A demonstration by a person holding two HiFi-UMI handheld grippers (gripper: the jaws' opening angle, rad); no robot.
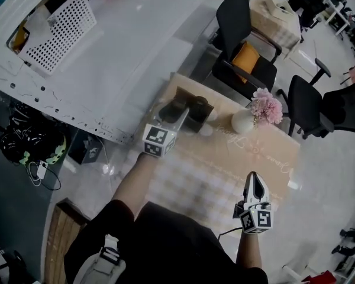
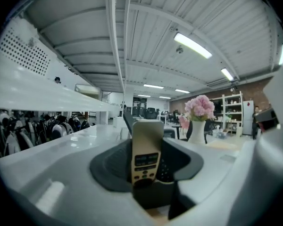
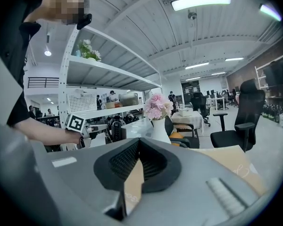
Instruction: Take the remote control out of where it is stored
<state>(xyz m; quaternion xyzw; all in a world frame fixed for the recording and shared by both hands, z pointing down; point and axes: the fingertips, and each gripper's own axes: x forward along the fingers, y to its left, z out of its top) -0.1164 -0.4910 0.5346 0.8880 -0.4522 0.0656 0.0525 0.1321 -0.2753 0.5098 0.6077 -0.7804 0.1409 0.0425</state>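
A beige remote control [image 2: 146, 149] with dark buttons stands upright between the dark pads of my left gripper [image 2: 148, 145], which is shut on its sides. Its lower end sits in a dark holder [image 2: 153, 201]. In the head view my left gripper [image 1: 178, 108] reaches over that dark holder [image 1: 196, 114] at the far left corner of the small table [image 1: 248, 158]. My right gripper [image 1: 255, 179] hovers over the table's near right part. Its pads meet at the tips with nothing between them [image 3: 139, 147].
A white vase [image 1: 244, 121] of pink flowers [image 1: 266, 106] stands on the table to the right of the holder. A white shelf unit [image 1: 106, 58] runs along the left. Black office chairs [image 1: 239, 37] [image 1: 307, 105] stand beyond the table.
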